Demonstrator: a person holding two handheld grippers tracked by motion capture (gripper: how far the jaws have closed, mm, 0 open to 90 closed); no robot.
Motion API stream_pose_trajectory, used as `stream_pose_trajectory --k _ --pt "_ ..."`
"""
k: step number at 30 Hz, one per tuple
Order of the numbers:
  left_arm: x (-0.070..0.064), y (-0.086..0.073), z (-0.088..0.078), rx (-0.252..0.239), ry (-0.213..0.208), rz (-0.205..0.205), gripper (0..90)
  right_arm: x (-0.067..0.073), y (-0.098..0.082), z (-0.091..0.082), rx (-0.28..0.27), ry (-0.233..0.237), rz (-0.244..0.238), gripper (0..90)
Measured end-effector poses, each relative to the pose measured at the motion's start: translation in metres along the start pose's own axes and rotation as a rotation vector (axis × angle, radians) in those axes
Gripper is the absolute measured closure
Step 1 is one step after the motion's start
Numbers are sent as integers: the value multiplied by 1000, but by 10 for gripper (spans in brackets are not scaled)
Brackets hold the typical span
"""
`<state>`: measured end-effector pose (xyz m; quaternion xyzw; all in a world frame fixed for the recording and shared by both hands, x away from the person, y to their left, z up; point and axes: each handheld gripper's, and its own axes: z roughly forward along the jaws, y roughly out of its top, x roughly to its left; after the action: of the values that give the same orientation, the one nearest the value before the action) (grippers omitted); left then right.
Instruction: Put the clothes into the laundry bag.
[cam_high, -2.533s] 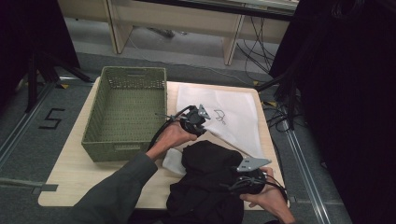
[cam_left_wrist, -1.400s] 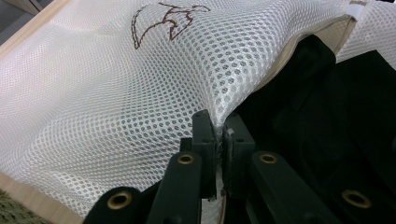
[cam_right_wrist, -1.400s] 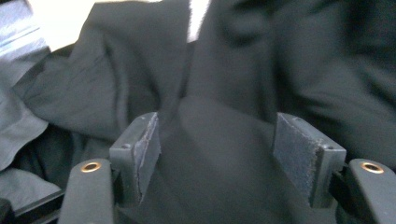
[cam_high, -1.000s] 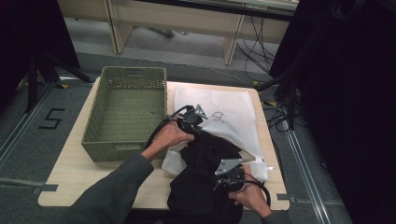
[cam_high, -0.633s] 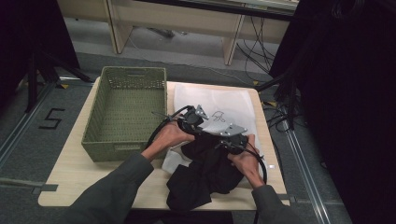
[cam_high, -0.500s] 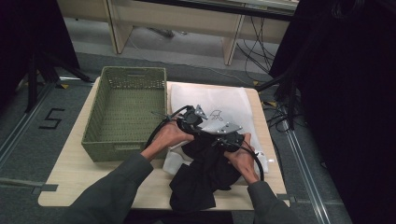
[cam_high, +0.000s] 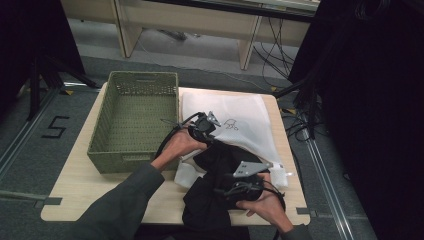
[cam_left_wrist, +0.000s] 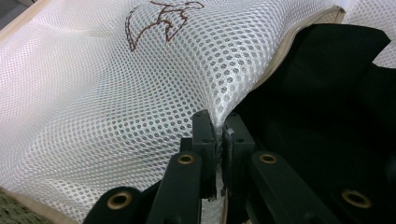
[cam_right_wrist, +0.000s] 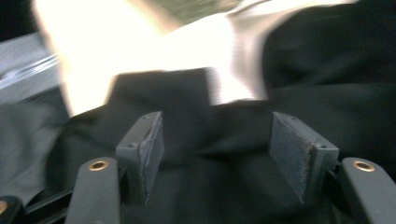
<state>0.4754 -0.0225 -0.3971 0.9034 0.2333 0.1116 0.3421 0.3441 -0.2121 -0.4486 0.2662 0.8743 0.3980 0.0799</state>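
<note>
A white mesh laundry bag (cam_high: 245, 112) with a small stitched drawing lies on the table. My left gripper (cam_high: 214, 131) is shut on the edge of its opening; in the left gripper view the mesh (cam_left_wrist: 116, 93) is pinched between the jaws (cam_left_wrist: 218, 133). A black garment (cam_high: 210, 210) lies partly inside that opening and spills toward the table's front edge. Over the garment near the front edge, my right gripper (cam_high: 222, 189) has just been opening. In the right gripper view its pads (cam_right_wrist: 219, 154) stand wide apart above the black cloth (cam_right_wrist: 327, 70) without pressing it.
An empty green woven basket (cam_high: 132, 162) stands on the left half of the wooden table (cam_high: 75, 195), beside the bag. Cables and dark stands surround the table on the floor. Wooden furniture legs stand behind.
The right gripper pushed forward with the garment to the bag's opening, then came back toward the front edge with its jaws opened. The left gripper kept its hold and stayed put.
</note>
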Motion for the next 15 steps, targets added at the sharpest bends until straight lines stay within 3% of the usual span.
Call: stream_pose_trajectory --k 2,4,6,7,9,10,11,12,13,15 --pt "0 0 1 -8 0 -8 851 12 2 12 25 48 -57 366" --pt "0 0 1 -6 -3 -5 850 19 0 24 69 58 -53 352" --pt "0 0 1 -5 -4 -4 850 22 -5 39 140 63 -62 327" --pt "0 0 0 0 -5 1 849 21 -7 46 137 58 -79 311" --pt "0 0 0 3 -4 4 849 20 -10 55 204 73 -105 302" --pt "0 0 0 4 -5 7 849 21 -12 59 190 74 -98 342" --pt "0 0 1 7 -4 7 849 22 -13 62 219 44 -146 416" --pt "0 0 1 9 -4 9 849 22 -13 62 220 69 -154 582" --pt "-1 0 2 8 -4 8 850 21 -12 61 226 97 -157 687" --pt "-2 0 2 7 -3 6 852 23 -10 61 214 71 -216 847"
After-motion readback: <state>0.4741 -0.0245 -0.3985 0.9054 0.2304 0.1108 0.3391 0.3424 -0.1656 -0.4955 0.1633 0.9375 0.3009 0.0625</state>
